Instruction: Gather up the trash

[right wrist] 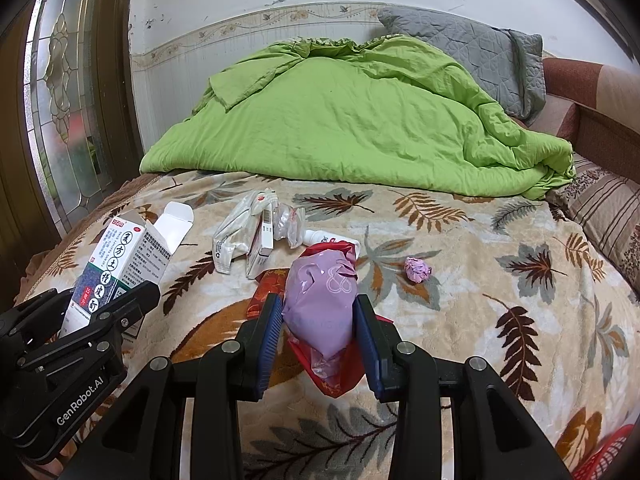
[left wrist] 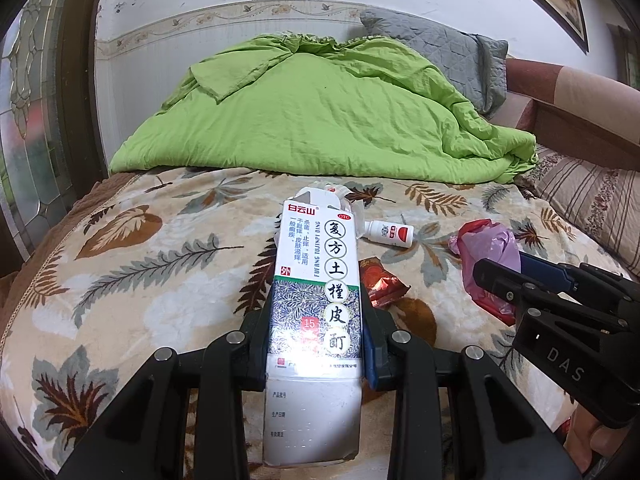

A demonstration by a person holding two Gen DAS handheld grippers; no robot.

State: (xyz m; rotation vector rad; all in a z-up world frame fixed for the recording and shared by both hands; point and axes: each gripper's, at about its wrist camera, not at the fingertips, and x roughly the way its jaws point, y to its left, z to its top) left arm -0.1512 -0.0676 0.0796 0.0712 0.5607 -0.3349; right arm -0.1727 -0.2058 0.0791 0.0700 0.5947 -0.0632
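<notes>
Between our left gripper's (left wrist: 316, 344) fingers sits the medicine box (left wrist: 316, 300), clamped by both pads and pointing toward twelve o'clock, its torn flap open at the far end. It is white with green-and-blue print and large Chinese characters. Our right gripper (right wrist: 320, 332) is closed on a lilac-and-red plastic bag (right wrist: 326, 304), bulging and crumpled between the blue pads. On the leaf-patterned blanket (right wrist: 500, 320) we see a crumpled pink wad (right wrist: 417, 269) at one o'clock of the bag, white packets (right wrist: 248, 236) at eleven, and a small bottle (left wrist: 390, 233) beyond the box.
</notes>
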